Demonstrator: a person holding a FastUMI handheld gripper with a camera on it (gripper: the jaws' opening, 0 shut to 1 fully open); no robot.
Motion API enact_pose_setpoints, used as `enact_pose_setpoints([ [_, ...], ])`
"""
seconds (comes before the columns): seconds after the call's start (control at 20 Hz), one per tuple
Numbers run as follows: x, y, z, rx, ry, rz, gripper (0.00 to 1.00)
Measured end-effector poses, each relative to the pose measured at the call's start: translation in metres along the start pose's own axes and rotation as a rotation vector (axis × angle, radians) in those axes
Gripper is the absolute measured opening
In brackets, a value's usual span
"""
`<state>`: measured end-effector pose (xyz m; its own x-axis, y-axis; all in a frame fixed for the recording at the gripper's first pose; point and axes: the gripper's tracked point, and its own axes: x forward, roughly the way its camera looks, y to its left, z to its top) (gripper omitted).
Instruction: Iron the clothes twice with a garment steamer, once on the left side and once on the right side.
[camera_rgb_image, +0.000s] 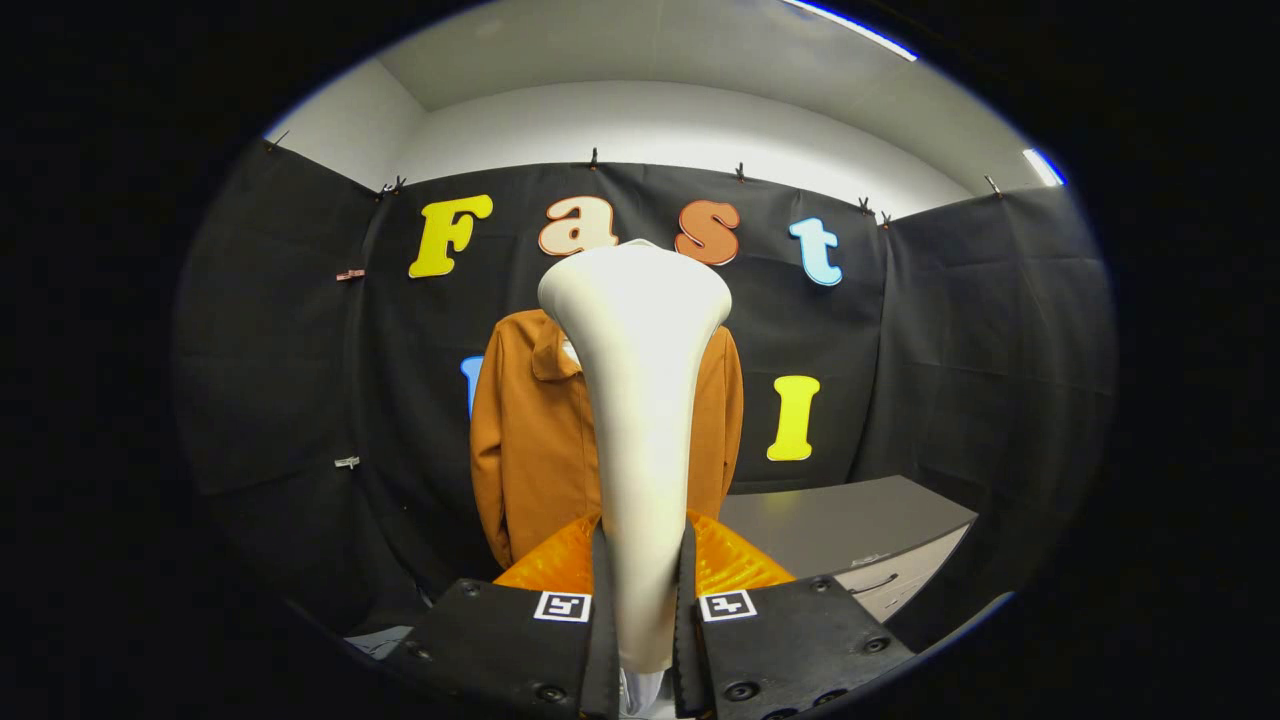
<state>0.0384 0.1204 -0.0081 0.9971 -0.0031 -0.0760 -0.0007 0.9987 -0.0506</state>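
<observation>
A white garment steamer (638, 400) stands upright between my fingers, its wide head at the top and its narrow handle down in the jaws. My gripper (642, 590) is shut on that handle, both orange-backed fingers (560, 565) pressing its sides. Beyond the steamer a brown jacket (535, 440) hangs on the black cloth wall, collar up. The steamer hides the jacket's middle; its left half and a strip of its right side (725, 420) show. The steamer head is apart from the jacket.
A grey cabinet (850, 525) with a drawer handle stands to the right of the jacket, below and beyond my right finger. Black cloth walls enclose the booth on the left, back and right.
</observation>
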Motion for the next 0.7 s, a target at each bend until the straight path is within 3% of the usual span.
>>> enact_pose_setpoints([
  [0.7, 0.0033, -0.0047, 0.0080, -0.021, -0.018, 0.018, 0.25],
])
